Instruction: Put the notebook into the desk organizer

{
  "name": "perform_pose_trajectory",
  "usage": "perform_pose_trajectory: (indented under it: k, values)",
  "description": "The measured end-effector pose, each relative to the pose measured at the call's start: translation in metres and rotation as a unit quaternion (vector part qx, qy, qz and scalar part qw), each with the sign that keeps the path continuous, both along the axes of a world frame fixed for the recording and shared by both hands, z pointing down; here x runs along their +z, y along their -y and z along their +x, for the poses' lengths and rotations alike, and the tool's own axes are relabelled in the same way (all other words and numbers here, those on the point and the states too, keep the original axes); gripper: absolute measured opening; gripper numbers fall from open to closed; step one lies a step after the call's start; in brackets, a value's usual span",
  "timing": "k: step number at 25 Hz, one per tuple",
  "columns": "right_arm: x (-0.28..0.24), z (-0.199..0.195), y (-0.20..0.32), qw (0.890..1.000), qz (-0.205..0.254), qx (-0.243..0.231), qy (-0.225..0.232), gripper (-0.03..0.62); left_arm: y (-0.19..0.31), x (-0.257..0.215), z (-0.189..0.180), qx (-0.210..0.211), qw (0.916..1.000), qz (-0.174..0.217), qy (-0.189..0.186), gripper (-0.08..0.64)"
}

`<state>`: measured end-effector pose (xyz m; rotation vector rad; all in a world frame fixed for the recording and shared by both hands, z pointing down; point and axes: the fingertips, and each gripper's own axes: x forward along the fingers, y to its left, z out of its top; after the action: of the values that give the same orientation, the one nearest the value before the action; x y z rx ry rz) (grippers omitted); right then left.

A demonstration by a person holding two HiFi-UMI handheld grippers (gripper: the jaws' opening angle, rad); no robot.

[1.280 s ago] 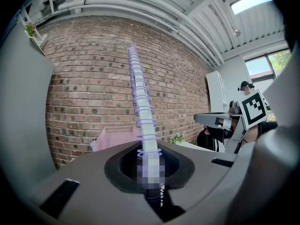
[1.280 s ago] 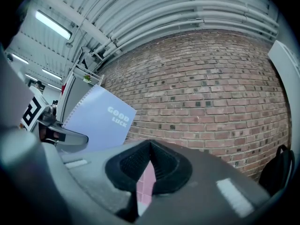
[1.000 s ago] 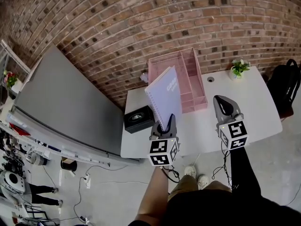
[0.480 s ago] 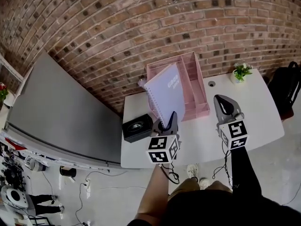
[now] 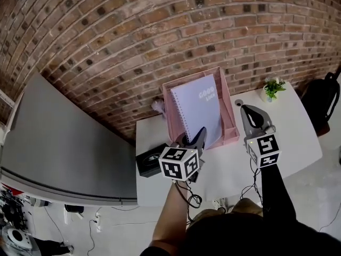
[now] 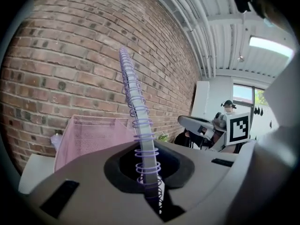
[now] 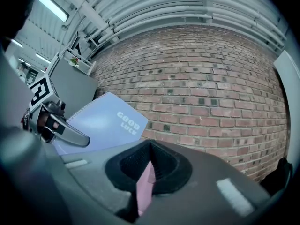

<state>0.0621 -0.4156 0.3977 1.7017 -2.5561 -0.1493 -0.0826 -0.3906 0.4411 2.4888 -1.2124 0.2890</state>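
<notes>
The lilac spiral notebook (image 5: 200,113) hangs tilted over the pink mesh desk organizer (image 5: 230,122), which stands on the white table against the brick wall. My left gripper (image 5: 199,136) is shut on the notebook's lower spiral corner; the wire spine (image 6: 136,111) rises straight up from between the jaws (image 6: 149,172), with the organizer (image 6: 89,135) behind it to the left. My right gripper (image 5: 246,111) hovers just right of the organizer, its jaws together. In the right gripper view (image 7: 149,149) a pink strip shows in the slit, and the notebook cover (image 7: 105,123) is at the left.
A black box (image 5: 149,161) sits at the table's left front. A small potted plant (image 5: 273,88) stands at the back right, near a cable hole (image 5: 238,102). A grey panel (image 5: 64,143) leans left of the table (image 5: 290,140); a black bag (image 5: 325,97) lies to the right.
Both grippers have moved toward the wall. The notebook has gone from above the table's front to over the organizer, and its cover now faces up more.
</notes>
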Motion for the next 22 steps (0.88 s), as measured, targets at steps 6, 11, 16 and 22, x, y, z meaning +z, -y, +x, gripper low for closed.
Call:
perform_pose_trajectory:
  k: [6,11,16,22]
  values:
    - [0.007,-0.002,0.011,1.0,-0.003,0.008,-0.003,0.0,0.021,0.014,-0.009,0.002,0.9992,-0.037,0.011,0.053]
    - [0.005,-0.002,0.027,1.0,0.003,0.004,-0.007,0.0,0.042,0.037,-0.026,-0.042,0.9916,-0.12,0.021,0.086]
    - [0.002,-0.007,0.043,1.0,0.005,-0.008,-0.005,0.0,0.052,0.054,-0.036,-0.064,0.9785,-0.196,-0.005,0.11]
    - [0.004,-0.018,0.059,1.0,0.003,-0.029,-0.007,0.0,0.066,0.063,-0.04,-0.065,0.9735,-0.219,0.016,0.158]
